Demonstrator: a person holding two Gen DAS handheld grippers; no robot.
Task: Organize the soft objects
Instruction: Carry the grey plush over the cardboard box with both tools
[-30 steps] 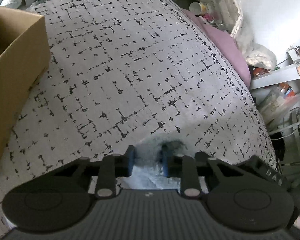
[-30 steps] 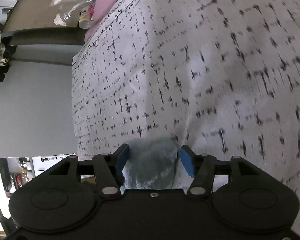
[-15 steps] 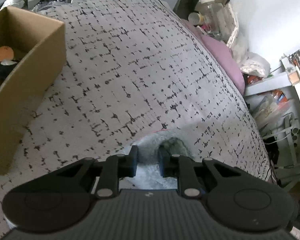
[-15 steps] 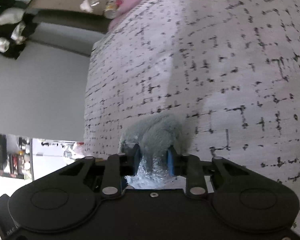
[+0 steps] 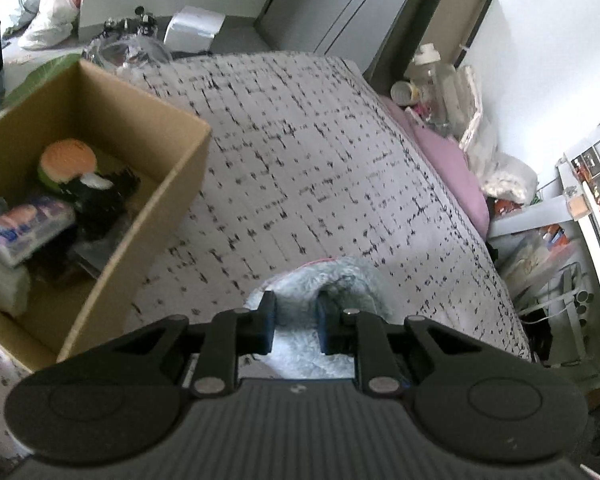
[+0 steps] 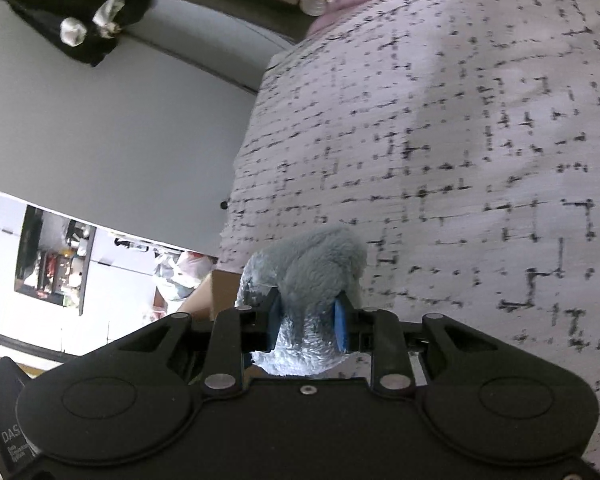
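Note:
A fluffy pale grey-blue soft item (image 5: 320,284) is held by both grippers above the patterned bedspread (image 5: 320,160). My left gripper (image 5: 296,320) is shut on one end of it. My right gripper (image 6: 308,320) is shut on another part of it (image 6: 320,264). A cardboard box (image 5: 148,216) stands on the bed to the left, holding several soft toys, among them an orange-topped plush (image 5: 68,158) and a black one (image 5: 100,196).
A pink pillow (image 5: 448,160) lies along the bed's right edge, with bottles and bags (image 5: 432,80) behind it. Shelves and clutter (image 5: 572,208) stand to the right. Wardrobe doors (image 5: 340,8) are beyond the bed. The bed edge (image 6: 240,184) drops off left in the right wrist view.
Both grippers have risen off the bedspread with the fluffy item. The right gripper closed on it. The box's inside has come into the left view.

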